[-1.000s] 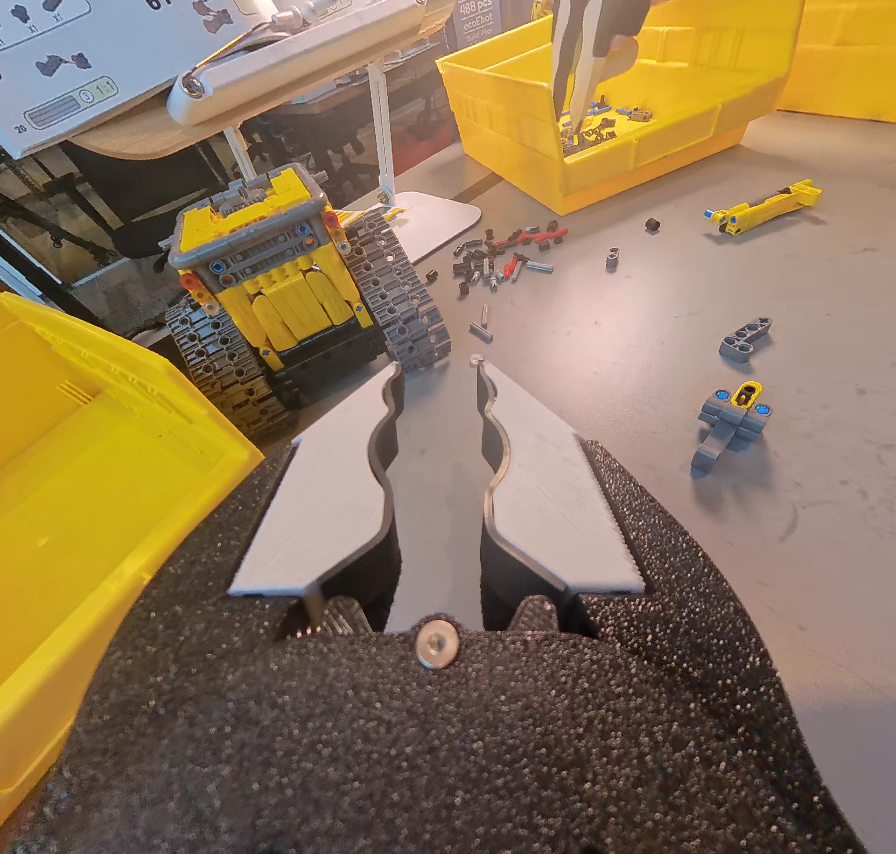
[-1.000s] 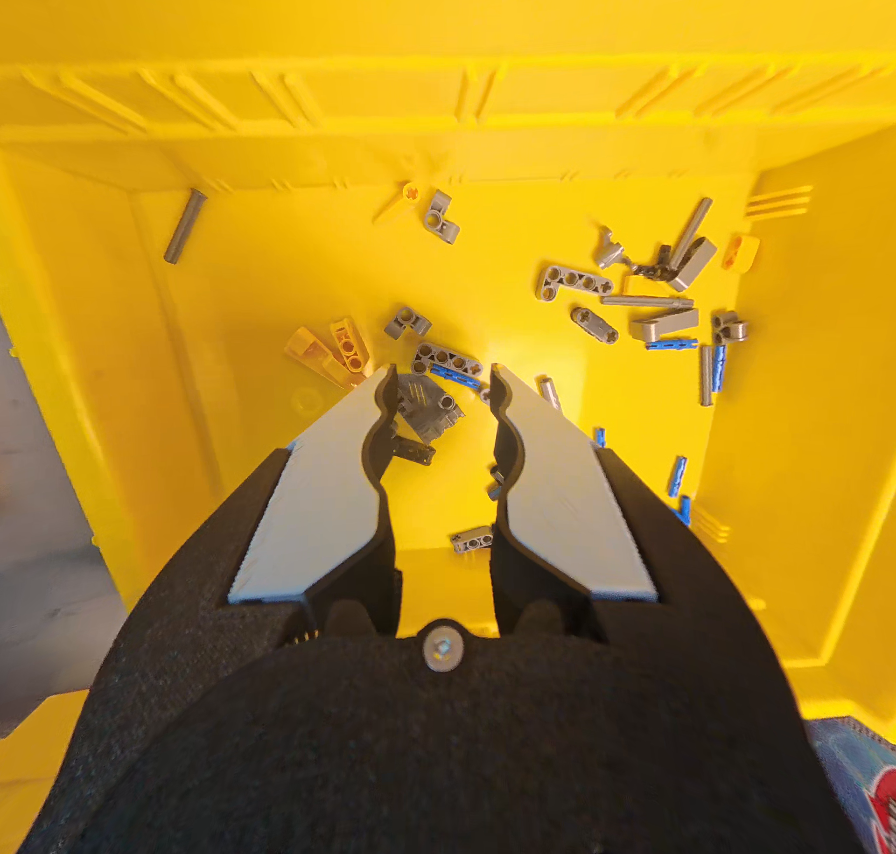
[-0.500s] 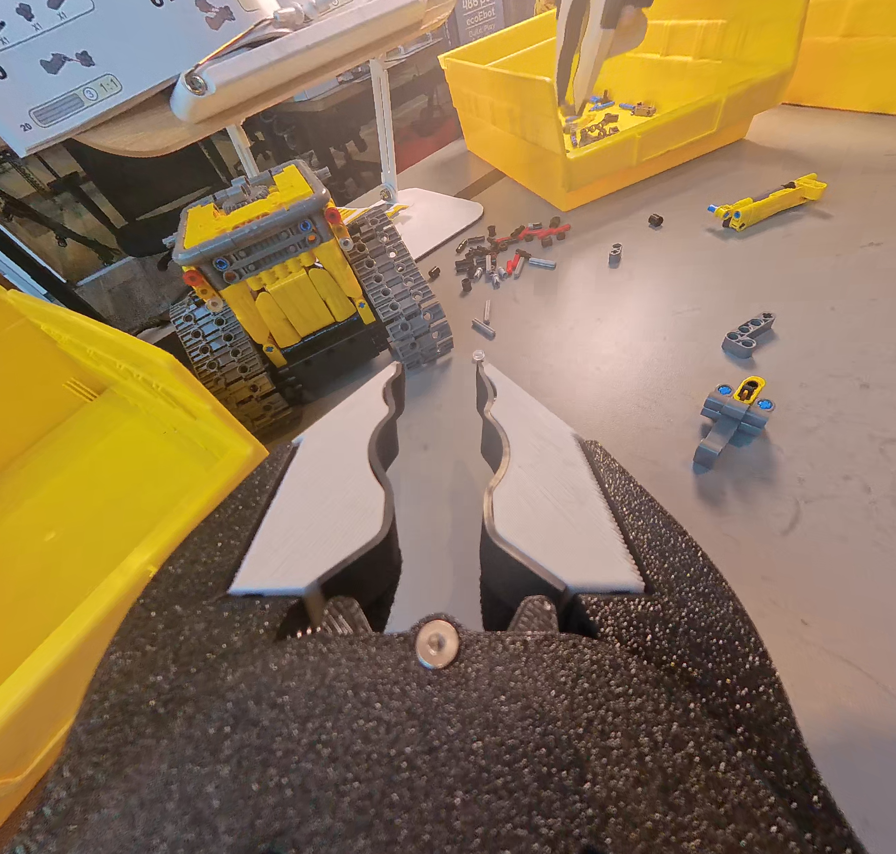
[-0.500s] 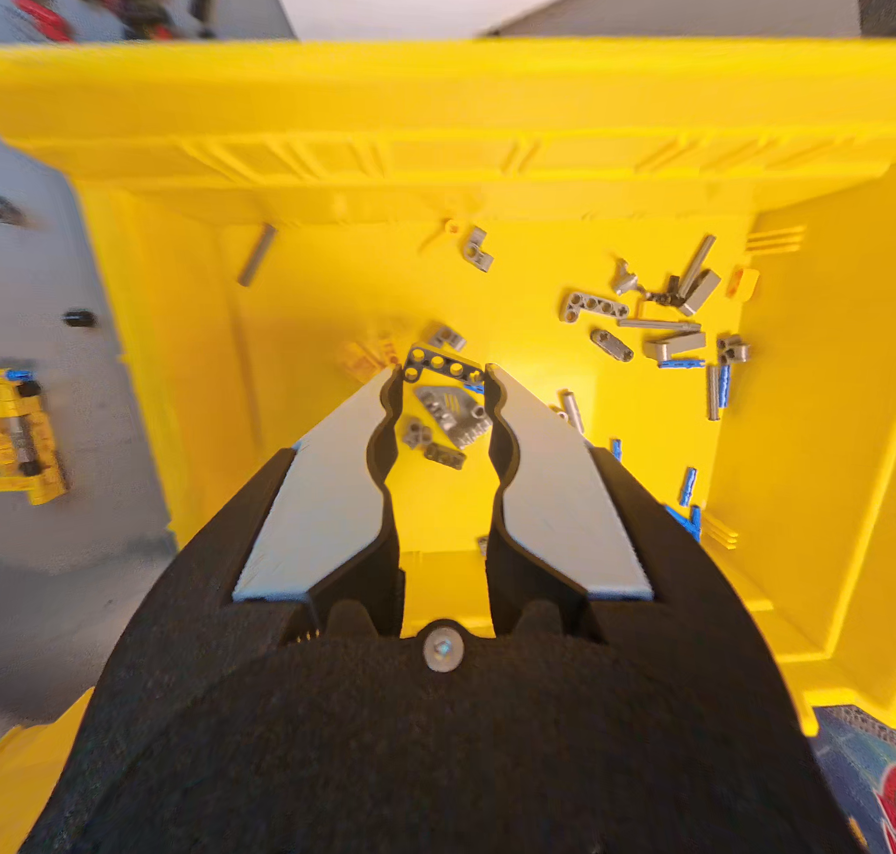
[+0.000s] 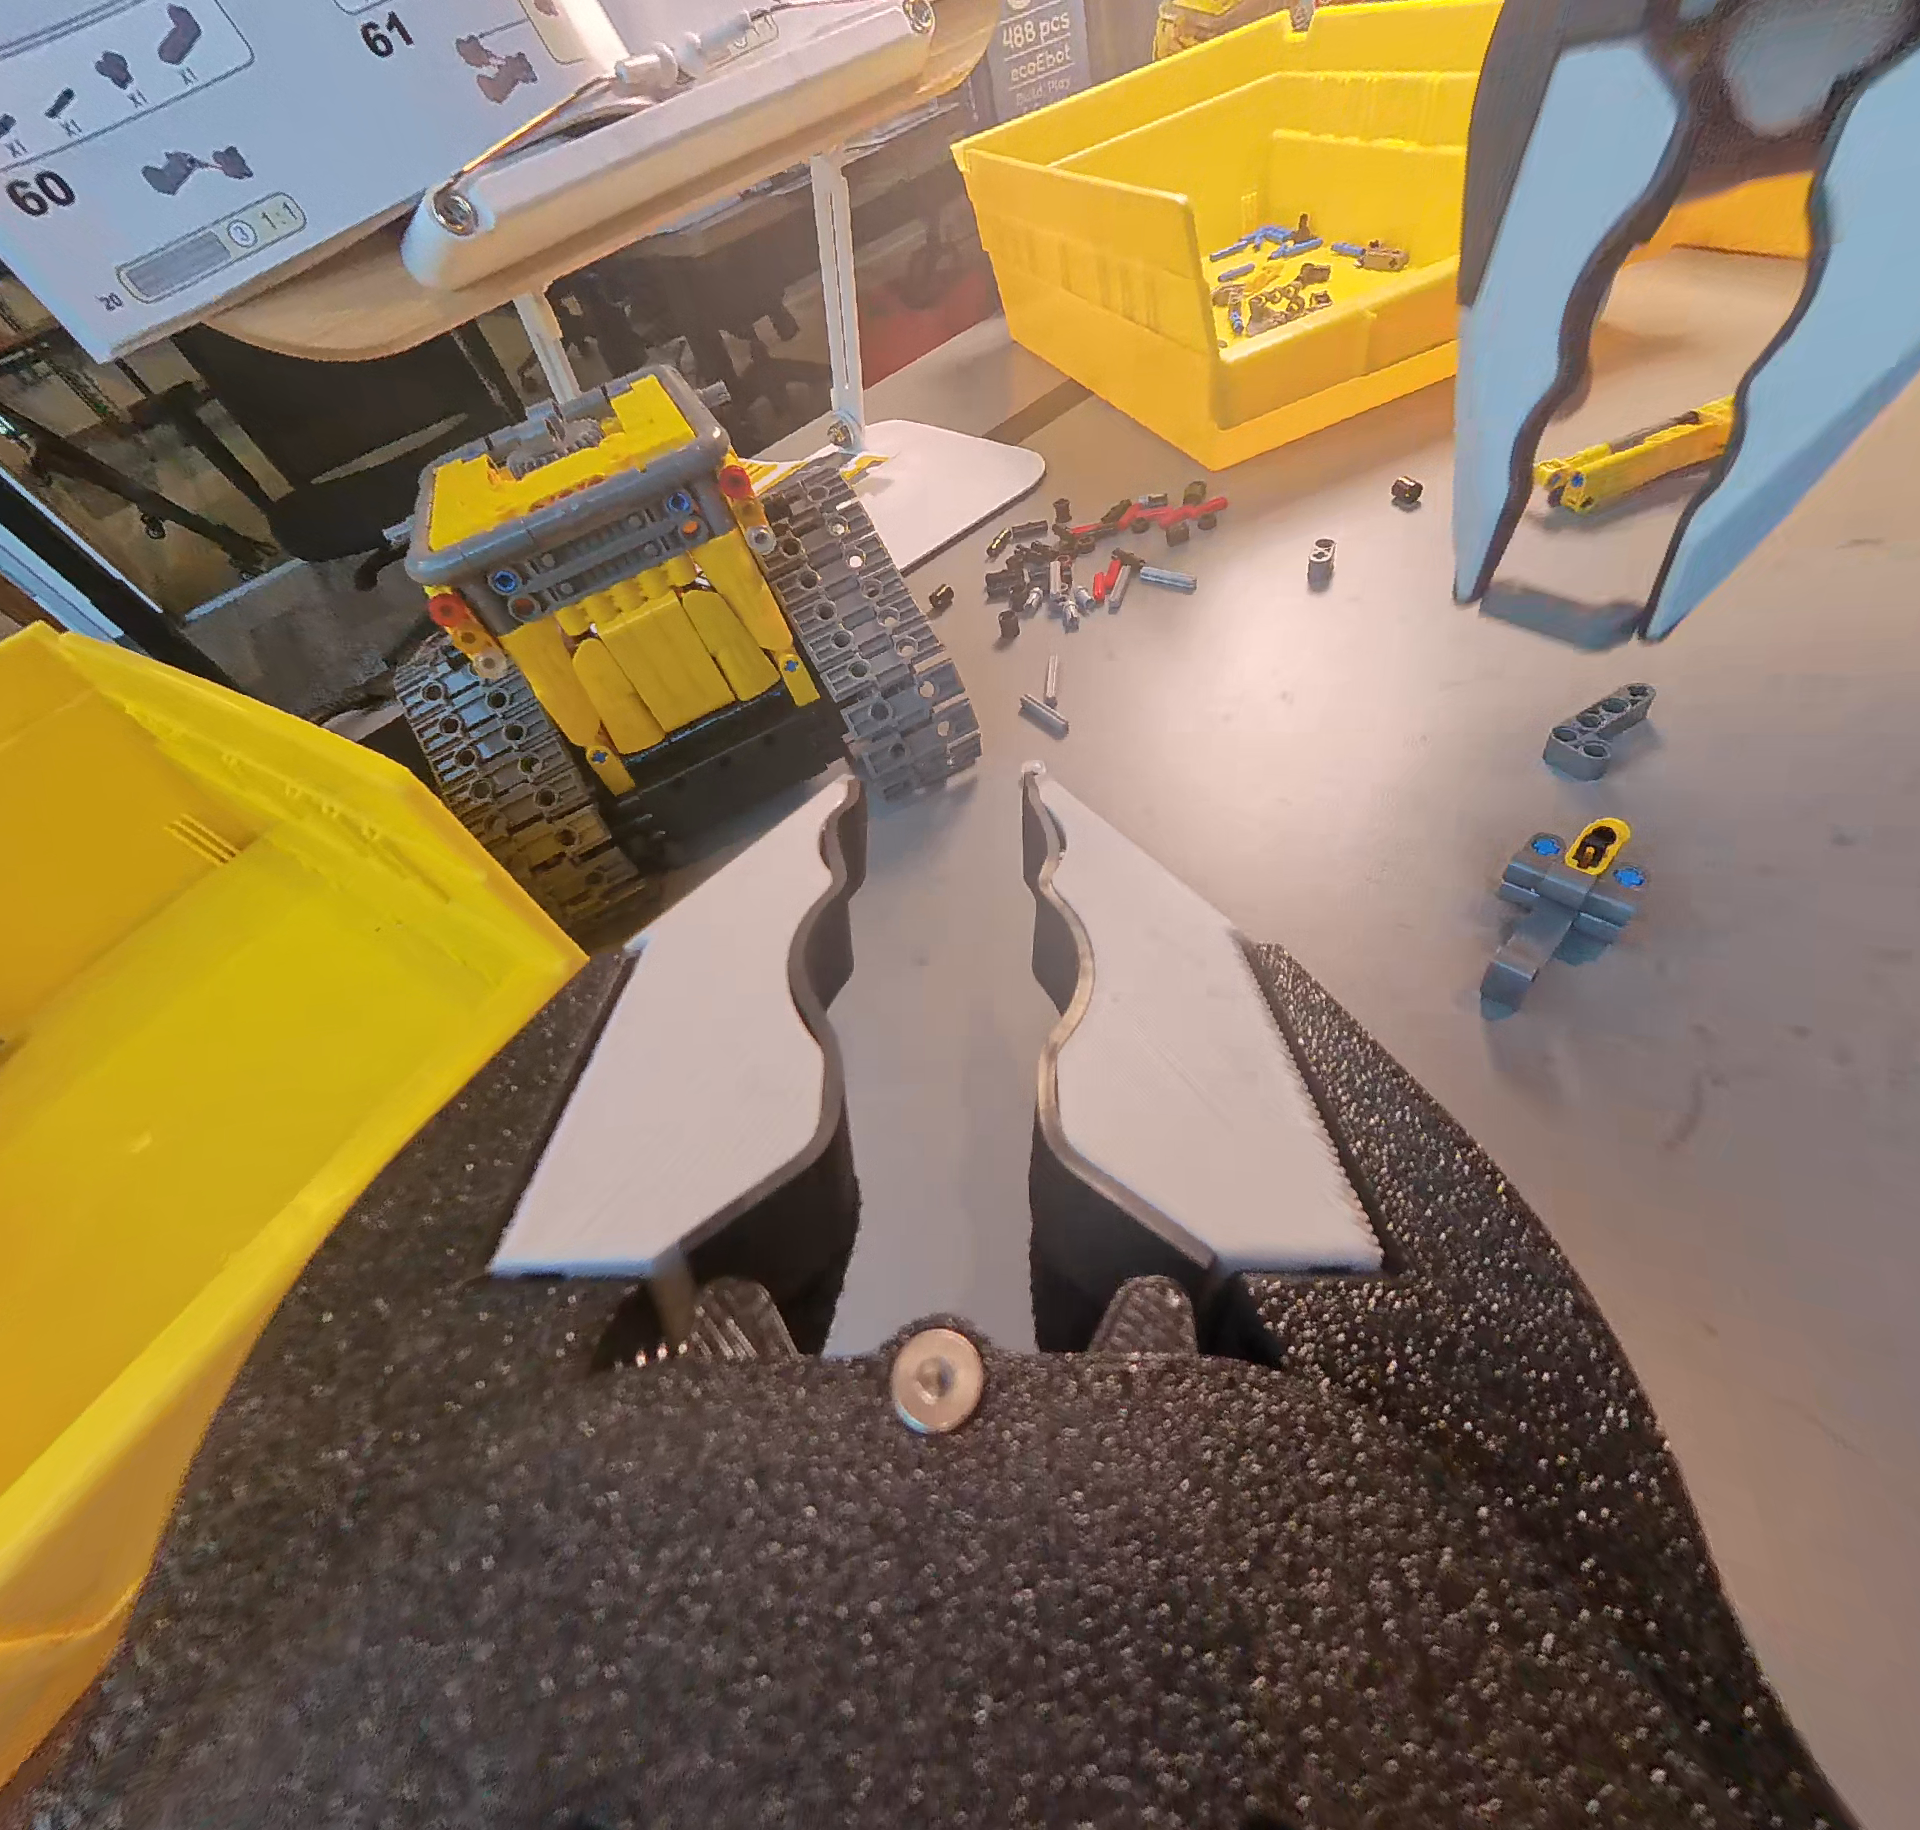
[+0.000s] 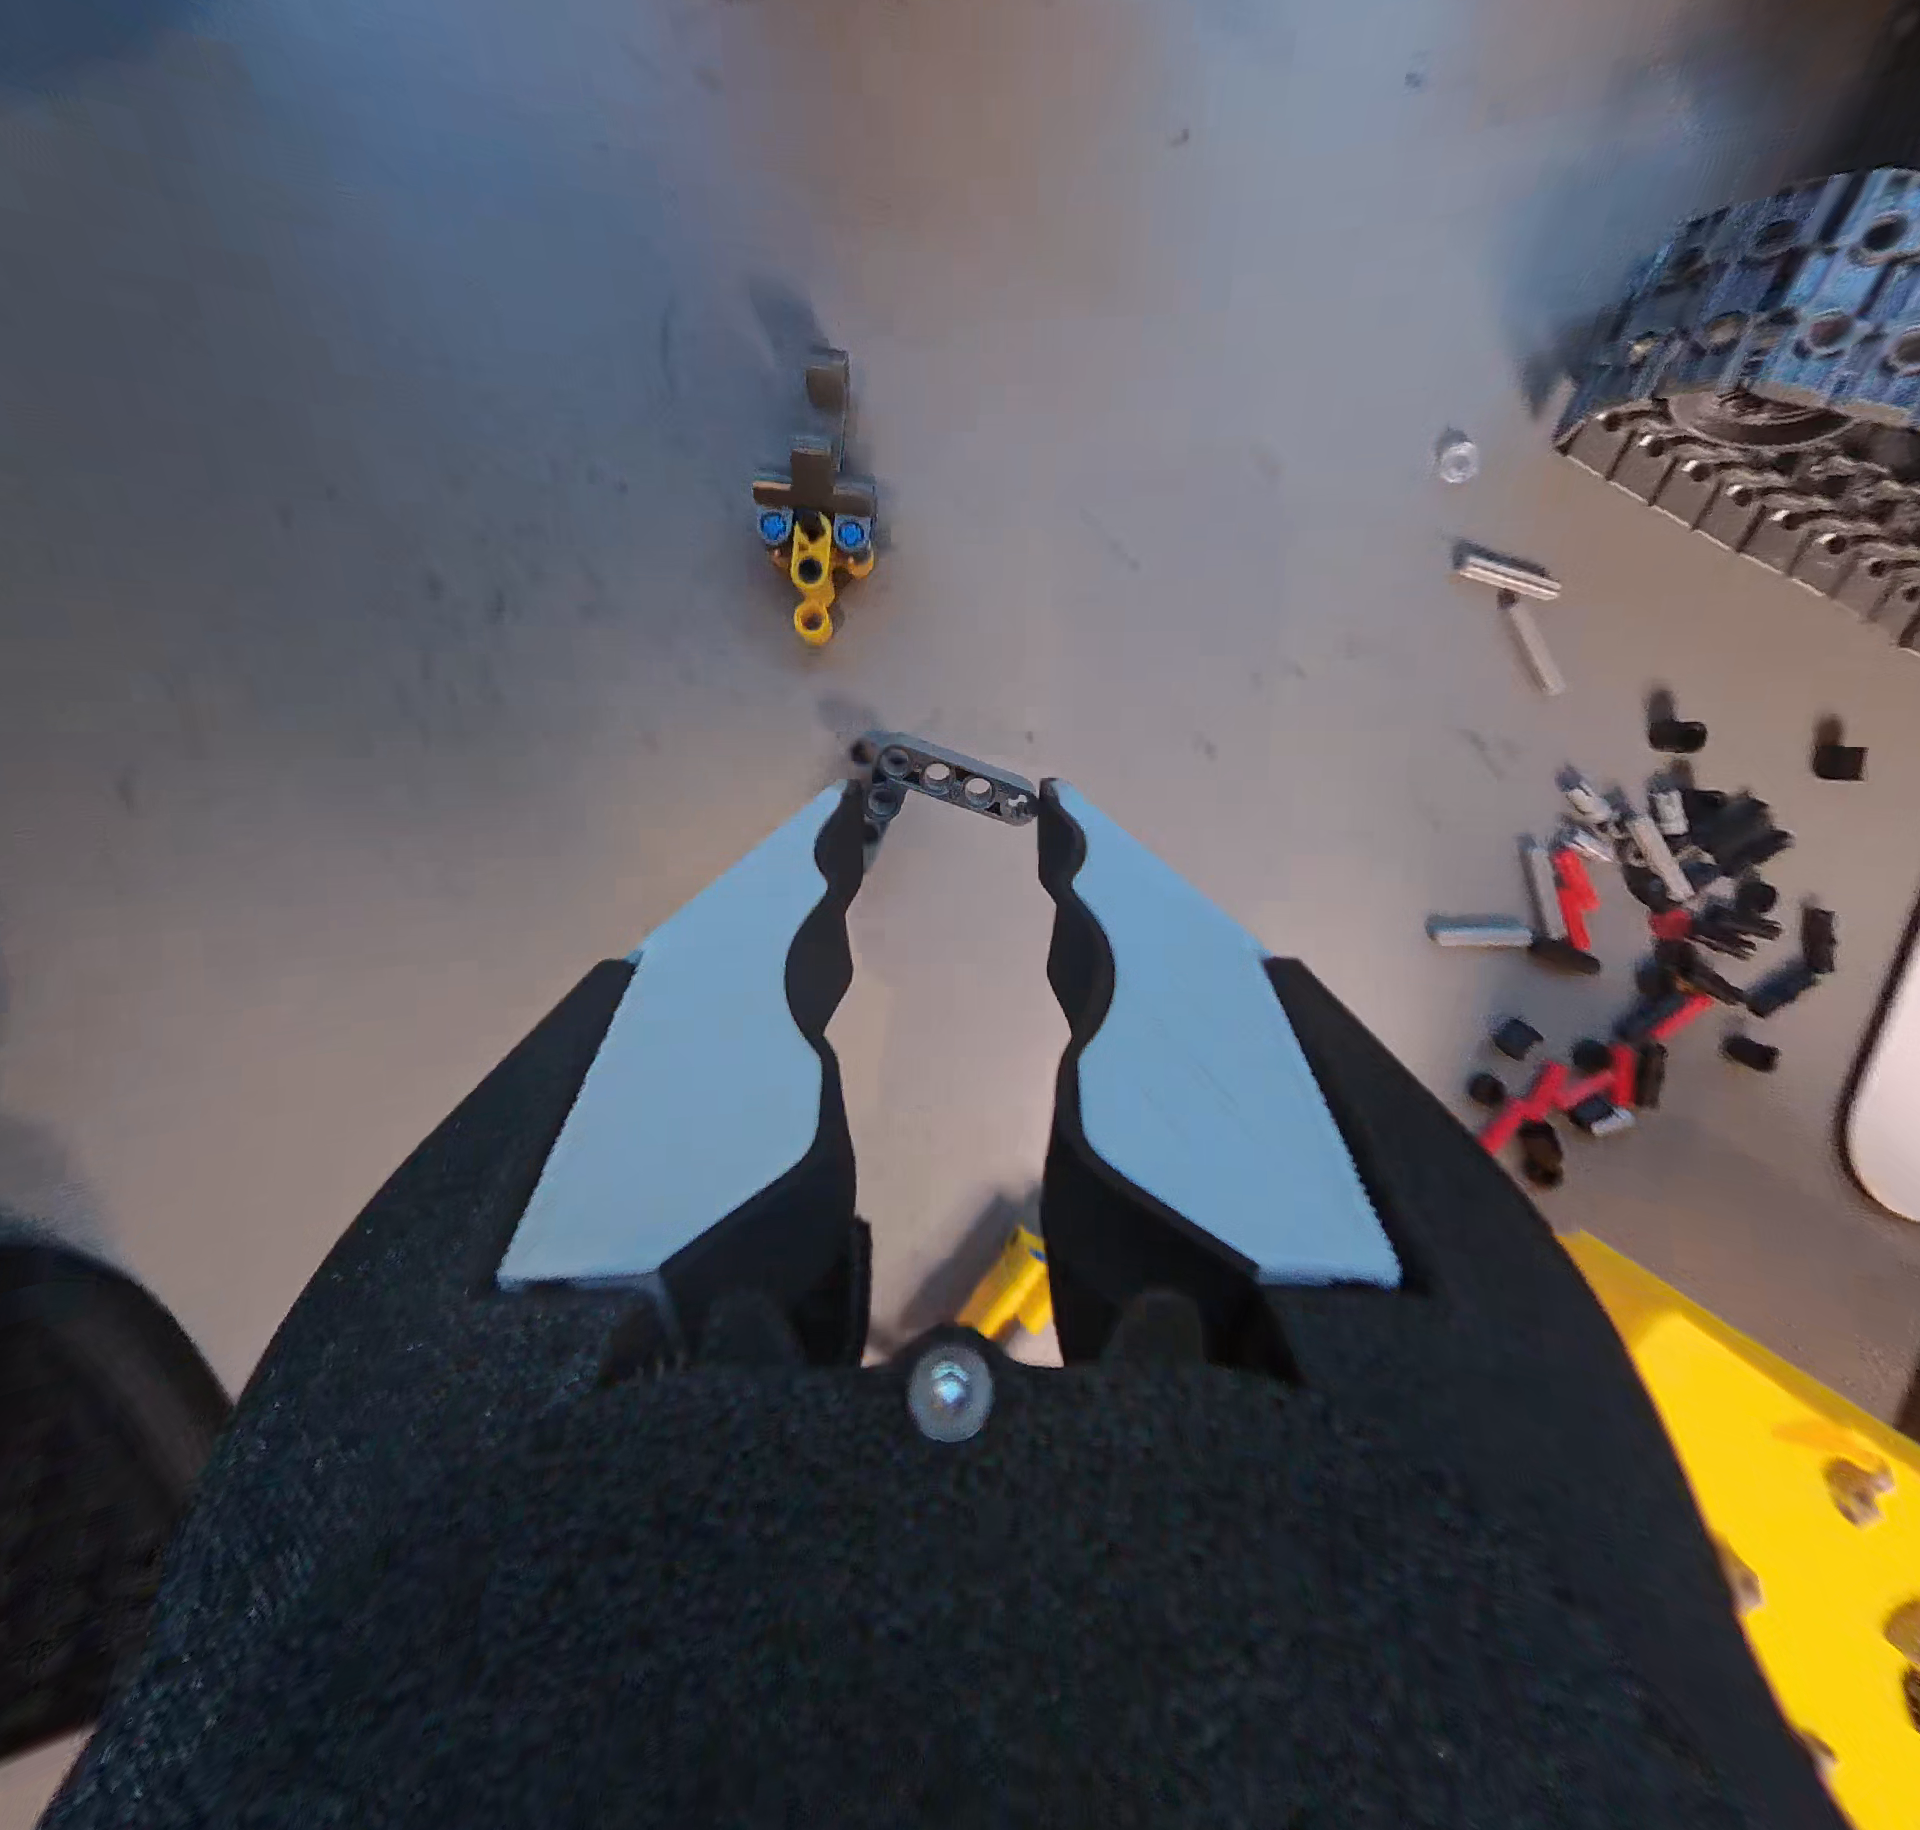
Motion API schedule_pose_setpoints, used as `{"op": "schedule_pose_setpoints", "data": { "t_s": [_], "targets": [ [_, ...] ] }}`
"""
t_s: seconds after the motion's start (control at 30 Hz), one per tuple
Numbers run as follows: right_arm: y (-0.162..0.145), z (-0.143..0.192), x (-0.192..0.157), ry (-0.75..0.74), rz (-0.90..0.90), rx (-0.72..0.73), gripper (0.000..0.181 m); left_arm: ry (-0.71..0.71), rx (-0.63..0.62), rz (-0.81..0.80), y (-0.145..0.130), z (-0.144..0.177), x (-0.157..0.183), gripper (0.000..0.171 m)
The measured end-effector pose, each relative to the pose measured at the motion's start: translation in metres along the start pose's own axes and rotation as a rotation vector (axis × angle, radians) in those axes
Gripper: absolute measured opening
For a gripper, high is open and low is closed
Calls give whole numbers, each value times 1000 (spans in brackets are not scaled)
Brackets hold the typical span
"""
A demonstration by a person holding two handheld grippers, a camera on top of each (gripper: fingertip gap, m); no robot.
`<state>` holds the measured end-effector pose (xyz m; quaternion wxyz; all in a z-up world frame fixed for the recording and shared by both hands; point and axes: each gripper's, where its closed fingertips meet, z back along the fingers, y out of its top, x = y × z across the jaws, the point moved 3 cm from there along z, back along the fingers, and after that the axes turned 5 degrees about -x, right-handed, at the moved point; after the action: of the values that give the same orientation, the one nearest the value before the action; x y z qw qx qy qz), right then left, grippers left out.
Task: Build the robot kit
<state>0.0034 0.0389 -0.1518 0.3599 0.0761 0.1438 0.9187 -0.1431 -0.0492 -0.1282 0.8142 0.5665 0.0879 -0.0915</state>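
Note:
My right gripper (image 6: 951,793) is shut on a grey L-shaped beam (image 6: 956,788) held across its fingertips, just above the grey table. It also shows in the left wrist view (image 5: 1558,606), top right. Beyond it lies a small grey, yellow and blue subassembly (image 6: 816,513) (image 5: 1564,897). My left gripper (image 5: 940,793) is open and empty, low over the table, beside the grey track of a yellow tracked vehicle model (image 5: 665,637) (image 6: 1787,378).
A second grey beam (image 5: 1595,731) lies on the table. A pile of black, red and grey pins (image 5: 1091,554) (image 6: 1662,949) lies by a white stand base (image 5: 935,471) that carries an instruction booklet (image 5: 312,66). Yellow bins stand far back (image 5: 1143,253) and at left (image 5: 156,1053). A long yellow assembly (image 5: 1642,450) lies at right. Spacing between my two grippers at the tips: around 15 centimeters.
My right gripper closed on the grey beam in the far yellow bin, lifted it out and moved over the table towards the subassembly. My left gripper has hardly moved.

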Motion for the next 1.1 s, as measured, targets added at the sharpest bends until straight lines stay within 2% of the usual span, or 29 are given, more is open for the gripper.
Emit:
{"op": "schedule_pose_setpoints", "data": {
  "t_s": [0.13, 0.27, 0.57, 0.67, 0.9, 1.0, 1.1],
  "targets": [
    [9, -25, 9, 14, -121, 20, 33, -1, -2, -11, 1, 0, 1, 29],
    [5, -39, 14, 8, -170, -16, 33, -6, -2, -21, 1, 0, 3, 29],
    [4, -38, 9, -100, -164, -12, 34, -14, -7, -22, 0, -1, 4, 29],
    [5, -35, 8, -105, -198, 45, 44, -14, -10, -21, 0, -2, 4, 29],
    [10, 19, 11, -241, -295, 368, 46, -11, -2, -8, 1, 0, 3, 29],
    [-8, 57, 19, -341, -354, 459, 46, -15, -2, -4, 1, -1, 5, 29],
    [-40, 102, 39, -453, -458, 516, 41, -16, -1, -1, 1, -1, 5, 29]
  ]
}}
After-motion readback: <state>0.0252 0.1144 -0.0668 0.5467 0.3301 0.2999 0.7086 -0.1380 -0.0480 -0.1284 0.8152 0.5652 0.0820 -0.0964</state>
